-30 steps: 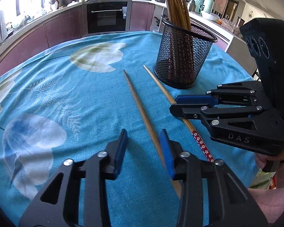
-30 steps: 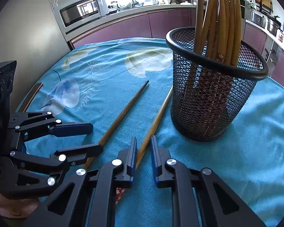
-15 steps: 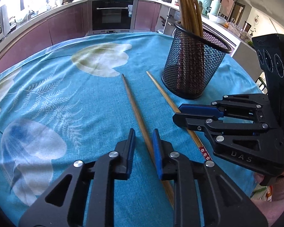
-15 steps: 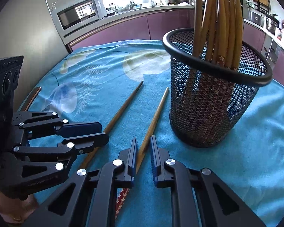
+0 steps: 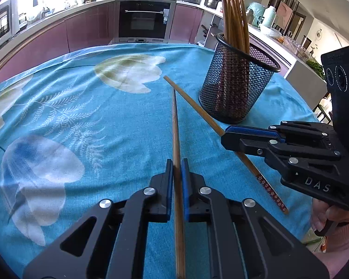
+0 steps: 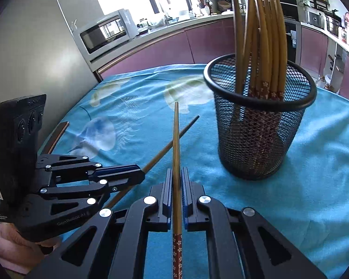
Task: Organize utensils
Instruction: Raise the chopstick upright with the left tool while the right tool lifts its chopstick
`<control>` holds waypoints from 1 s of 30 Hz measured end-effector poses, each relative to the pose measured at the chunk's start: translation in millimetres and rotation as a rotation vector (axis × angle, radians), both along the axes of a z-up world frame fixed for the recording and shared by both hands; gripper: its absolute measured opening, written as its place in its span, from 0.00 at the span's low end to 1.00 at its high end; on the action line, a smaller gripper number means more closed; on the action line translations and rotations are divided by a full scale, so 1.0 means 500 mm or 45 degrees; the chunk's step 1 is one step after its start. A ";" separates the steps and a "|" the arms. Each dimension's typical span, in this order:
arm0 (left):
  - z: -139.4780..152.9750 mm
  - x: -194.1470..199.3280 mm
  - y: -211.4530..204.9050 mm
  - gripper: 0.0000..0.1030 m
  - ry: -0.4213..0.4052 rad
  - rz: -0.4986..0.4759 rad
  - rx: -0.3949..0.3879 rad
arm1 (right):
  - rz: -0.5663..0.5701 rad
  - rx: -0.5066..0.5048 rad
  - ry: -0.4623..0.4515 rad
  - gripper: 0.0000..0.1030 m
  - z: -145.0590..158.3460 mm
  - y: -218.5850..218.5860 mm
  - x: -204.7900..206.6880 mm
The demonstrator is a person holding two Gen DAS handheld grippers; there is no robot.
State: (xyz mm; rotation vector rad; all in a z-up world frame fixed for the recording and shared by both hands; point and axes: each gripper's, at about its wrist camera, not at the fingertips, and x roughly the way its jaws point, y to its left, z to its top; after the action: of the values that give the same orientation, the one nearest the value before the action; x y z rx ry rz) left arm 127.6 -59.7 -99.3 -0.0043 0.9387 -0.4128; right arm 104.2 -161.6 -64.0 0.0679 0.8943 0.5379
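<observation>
A: What sits nearest the left wrist camera?

B: The left gripper [image 5: 177, 169], its blue pads pressed against a plain brown chopstick [image 5: 175, 125]. The stick runs straight out between the fingers, its far tip aimed at the back of the table.

A: And on the other side?

B: The right gripper [image 6: 176, 176] is clamped on the patterned chopstick [image 6: 176, 153] in the same way. That stick's near end carries a red band with small flowers, and its pale shaft points forward. From the left wrist view this gripper reaches in from the right, a hand [image 5: 325, 216] on its handle.

A: Do the 2 sticks meet?

B: They cross in both views near their far tips. Whether they touch there, I cannot tell.

A: What lies under them?

B: A blue tablecloth [image 5: 81, 121] printed with pale tulips and fern leaves.

A: Further out?

B: A black mesh holder [image 6: 260, 125] stands upright on the cloth, ahead and right of both grippers, apart from the 2 held sticks. A bundle of chopsticks [image 6: 263, 46] stands in it, flowered ends down.

A: Beyond the table?

B: Purple cabinets [image 5: 86, 30], a built-in oven [image 5: 146, 21] and a microwave [image 6: 104, 32] on the counter.
</observation>
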 end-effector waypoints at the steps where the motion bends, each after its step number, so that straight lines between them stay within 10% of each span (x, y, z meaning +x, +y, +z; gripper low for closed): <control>1: 0.001 -0.002 0.000 0.08 -0.002 -0.003 0.003 | 0.007 0.006 0.003 0.06 0.000 0.003 -0.001; 30: -0.010 0.010 -0.022 0.08 -0.015 -0.026 0.095 | 0.014 -0.033 0.069 0.06 -0.040 0.024 0.017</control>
State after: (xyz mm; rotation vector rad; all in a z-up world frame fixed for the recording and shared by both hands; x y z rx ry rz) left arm 132.8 -70.8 -104.5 0.0755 0.9430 -0.3966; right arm 112.8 -149.4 -83.8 0.0539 0.9546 0.5365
